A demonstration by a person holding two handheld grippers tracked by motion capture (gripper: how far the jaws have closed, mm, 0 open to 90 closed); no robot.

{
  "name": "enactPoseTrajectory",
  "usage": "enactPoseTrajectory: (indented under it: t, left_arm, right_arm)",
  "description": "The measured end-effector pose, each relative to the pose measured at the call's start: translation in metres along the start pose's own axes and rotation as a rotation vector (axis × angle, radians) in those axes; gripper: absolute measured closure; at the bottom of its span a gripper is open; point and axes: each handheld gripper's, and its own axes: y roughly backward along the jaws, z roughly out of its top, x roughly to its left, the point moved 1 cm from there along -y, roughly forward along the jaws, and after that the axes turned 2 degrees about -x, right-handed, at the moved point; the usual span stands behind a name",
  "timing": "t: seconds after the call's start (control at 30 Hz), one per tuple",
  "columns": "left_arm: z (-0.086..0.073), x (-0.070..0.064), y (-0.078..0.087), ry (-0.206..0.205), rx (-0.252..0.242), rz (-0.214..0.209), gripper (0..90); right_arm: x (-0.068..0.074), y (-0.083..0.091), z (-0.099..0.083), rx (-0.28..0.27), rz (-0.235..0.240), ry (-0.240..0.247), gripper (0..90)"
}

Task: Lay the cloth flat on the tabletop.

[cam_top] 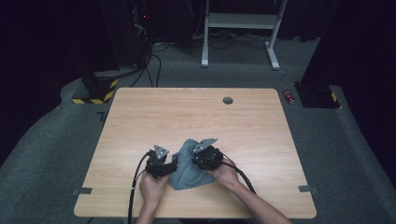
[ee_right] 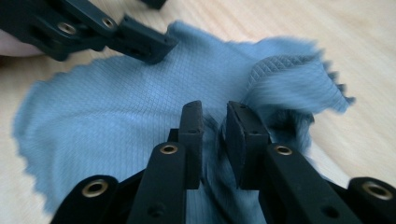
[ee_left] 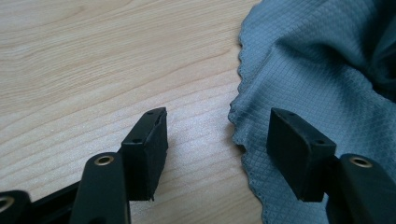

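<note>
I have a blue-grey cloth (cam_top: 187,163) lying crumpled on the wooden tabletop (cam_top: 196,116), near the front edge and a little left of its middle. My two hands come in over that front edge, one on each side of the cloth.

My right gripper (ee_right: 215,128) has its jaws nearly pressed together, and a fold of the cloth (ee_right: 116,116) is pinched between them. Beyond the jaws the fabric bunches up into a raised ridge, with a pinked, zigzag edge trailing off toward the bare wood. In the high view this right gripper (cam_top: 201,158) sits on the cloth's right part.

My left gripper (ee_left: 217,140) is spread wide. One jaw stands over bare wood, the other over the cloth (ee_left: 317,79), and the cloth's scalloped hem runs through the gap between them. Nothing is clamped there. In the right gripper view, one jaw of the left gripper (ee_right: 140,42) rests over the far part of the fabric.
</note>
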Motion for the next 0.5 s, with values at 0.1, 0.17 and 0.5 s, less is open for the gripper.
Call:
enactPoseTrajectory:
  t: [0.1, 0.17, 0.5]
  left_arm:
    - [0.000, 0.000, 0.000, 0.000, 0.000, 0.000, 38.5]
    - [0.000, 0.000, 0.000, 0.004, 0.000, 0.003, 38.0]
    - [0.000, 0.000, 0.000, 0.004, 0.000, 0.004, 37.6]
  right_arm:
    - [-0.004, 0.017, -0.003, -0.042, -0.015, -0.014, 74.6]
    - [-0.015, 0.039, -0.008, -0.090, -0.068, -0.053, 74.1]
    - [-0.041, 0.022, -0.025, 0.012, -0.090, -0.181, 69.0]
